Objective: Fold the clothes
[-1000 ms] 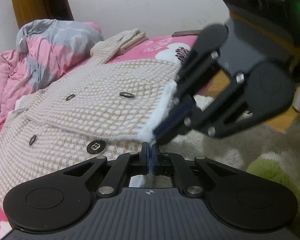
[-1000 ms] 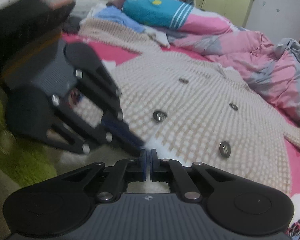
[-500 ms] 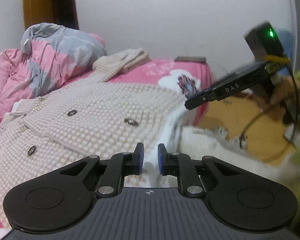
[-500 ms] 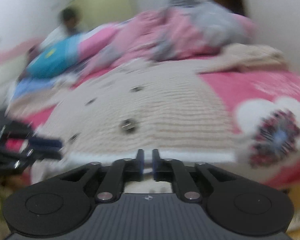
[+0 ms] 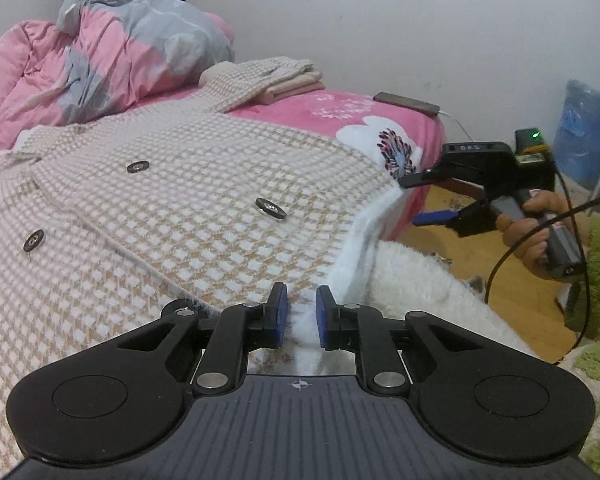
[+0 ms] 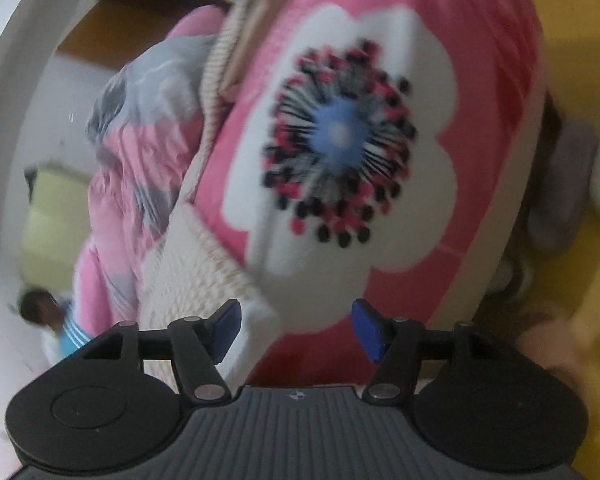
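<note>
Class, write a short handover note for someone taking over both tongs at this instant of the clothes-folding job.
Left tongs: open, holding nothing, at the fluffy white hem of the checked coat.
Right tongs: open wide, empty, at the coat's far hem corner by the flower print on the pink bedsheet.
Coat: spread buttoned-side up on the bed, hem hanging over the edge.
Done: coat laid out.
Left: no fold visible yet; the whole fold remains.
</note>
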The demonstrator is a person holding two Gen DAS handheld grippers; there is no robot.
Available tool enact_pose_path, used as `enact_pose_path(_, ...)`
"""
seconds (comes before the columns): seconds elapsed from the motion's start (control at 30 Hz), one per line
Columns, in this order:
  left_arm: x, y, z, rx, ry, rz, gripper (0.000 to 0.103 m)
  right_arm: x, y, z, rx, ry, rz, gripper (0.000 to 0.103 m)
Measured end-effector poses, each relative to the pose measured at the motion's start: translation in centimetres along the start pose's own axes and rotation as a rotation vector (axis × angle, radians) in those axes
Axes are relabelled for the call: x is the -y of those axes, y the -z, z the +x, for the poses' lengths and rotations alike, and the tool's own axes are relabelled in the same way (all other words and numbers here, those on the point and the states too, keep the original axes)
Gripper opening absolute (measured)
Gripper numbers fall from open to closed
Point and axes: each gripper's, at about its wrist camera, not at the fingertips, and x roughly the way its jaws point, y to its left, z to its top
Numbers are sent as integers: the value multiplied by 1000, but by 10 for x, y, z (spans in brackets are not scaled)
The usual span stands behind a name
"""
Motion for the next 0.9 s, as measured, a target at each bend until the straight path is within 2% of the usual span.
enact_pose_path(0.07,2,0,0,-3,-6,7,15,12,-4,8,-16,-46,60,64)
enact_pose_path(0.17,3,0,0,-8,-12,13,15,17,-4,14,-15,-99,82,60)
enact_pose_path(0.27,3,0,0,-11,-12,15,16,16,-3,13,15,-119,62,43)
enact_pose_path(0.3,3,0,0,-11,-11,14,16,15,-4,11,35,-105,50,37)
enact_pose_path(0.33,3,0,0,-12,-9,13,16,13,-4,8,54,-90,38,37)
enact_pose_path(0.43,0,-1,2,-12,-3,5,17,13,-7,-3,128,75,60,37)
enact_pose_path(0.47,0,-1,2,-12,-1,3,17,5,-5,-6,144,104,28,37)
enact_pose_path(0.67,-3,1,1,-7,17,-20,19,-84,17,-17,194,103,-389,38)
enact_pose_path(0.8,-4,1,1,-4,24,-22,21,-158,63,11,117,51,-841,38)
enact_pose_path(0.9,-3,2,1,2,20,-15,21,-188,99,43,60,93,-1093,38)
